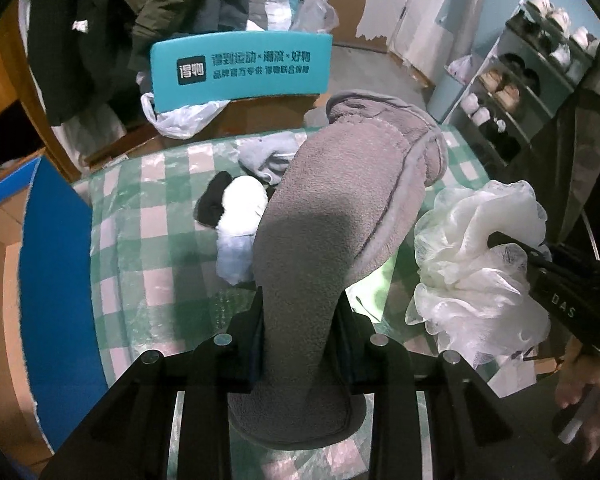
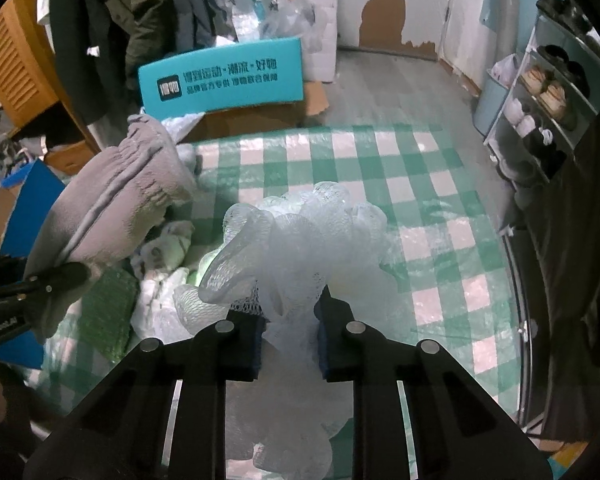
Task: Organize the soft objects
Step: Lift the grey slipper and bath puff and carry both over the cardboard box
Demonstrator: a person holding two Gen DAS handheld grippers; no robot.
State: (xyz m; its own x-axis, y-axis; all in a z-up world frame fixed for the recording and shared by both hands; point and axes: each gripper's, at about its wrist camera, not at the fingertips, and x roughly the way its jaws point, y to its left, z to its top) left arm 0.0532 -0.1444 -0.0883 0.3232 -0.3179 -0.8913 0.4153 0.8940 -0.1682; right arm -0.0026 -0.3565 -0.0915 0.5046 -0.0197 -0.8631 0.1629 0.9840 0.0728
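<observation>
My left gripper (image 1: 300, 312) is shut on a grey fleece slipper (image 1: 340, 208), held sole-up above the green-and-white checked table (image 1: 140, 240). The slipper also shows at the left of the right wrist view (image 2: 116, 200). My right gripper (image 2: 290, 320) is shut on a white mesh bath pouf (image 2: 300, 240), held above the table; the pouf shows at the right in the left wrist view (image 1: 476, 264). Behind the slipper lie a black sock (image 1: 214, 200), a white sock (image 1: 244, 200), a pale blue soft item (image 1: 232, 256) and a grey cloth (image 1: 268, 156).
A teal box with Chinese print (image 1: 240, 68) stands beyond the table's far edge, with a plastic bag (image 1: 180, 118) below it. A blue box (image 1: 56, 280) stands at the left. A shoe rack (image 2: 548, 96) is at the right. Coats (image 2: 112, 20) hang at the back left.
</observation>
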